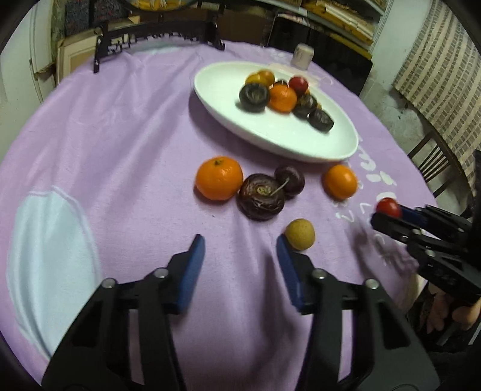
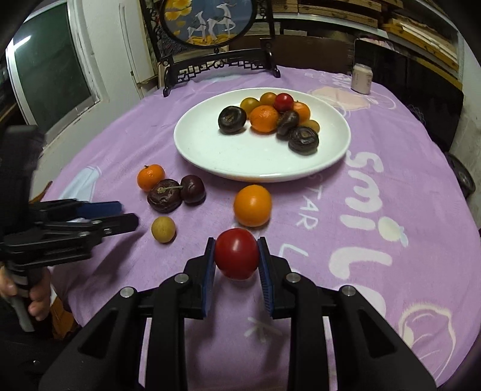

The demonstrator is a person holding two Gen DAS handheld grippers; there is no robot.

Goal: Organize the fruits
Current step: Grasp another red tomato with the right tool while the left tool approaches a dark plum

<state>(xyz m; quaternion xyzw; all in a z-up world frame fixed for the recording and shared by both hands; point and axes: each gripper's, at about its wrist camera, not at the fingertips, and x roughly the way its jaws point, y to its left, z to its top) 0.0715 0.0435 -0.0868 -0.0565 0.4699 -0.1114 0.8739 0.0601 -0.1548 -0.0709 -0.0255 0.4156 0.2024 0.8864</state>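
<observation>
The right gripper point(image 2: 236, 255) has a small red tomato point(image 2: 237, 253) pinched squarely between its blue pads, carried clear of the cloth and pointed toward the white plate point(image 2: 210, 156) — and that plate is already stocked with a cluster of oranges, dark wrinkled fruits and another red one. The job now, by my read, is a gentle delivery: keep the squeeze light, since that skin looks soft, come in over the near rim and set it down on the bare left side of the plate rather than dropping it onto the pile where it could roll. Over on the other side, the left gripper point(image 1: 240, 252) hangs with its jaws wide apart and nothing between them, its right pad just beside a small tan fruit point(image 1: 300, 234) — the likely next pick. Waiting on the cloth are a mandarin point(image 1: 219, 178), a big dark wrinkled fruit point(image 1: 261, 196) touching a dark plum point(image 1: 289, 181), and a second orange point(image 1: 340, 181) near the plate's edge. The surface is a soft lilac blanket point(image 1: 120, 150) with white lettering, a little rumpled, so round fruit may wander. Behind stand a dark carved stand with a round deer painting point(image 2: 209, 22), a pale jar point(image 2: 361, 78) and stacked shelves.
</observation>
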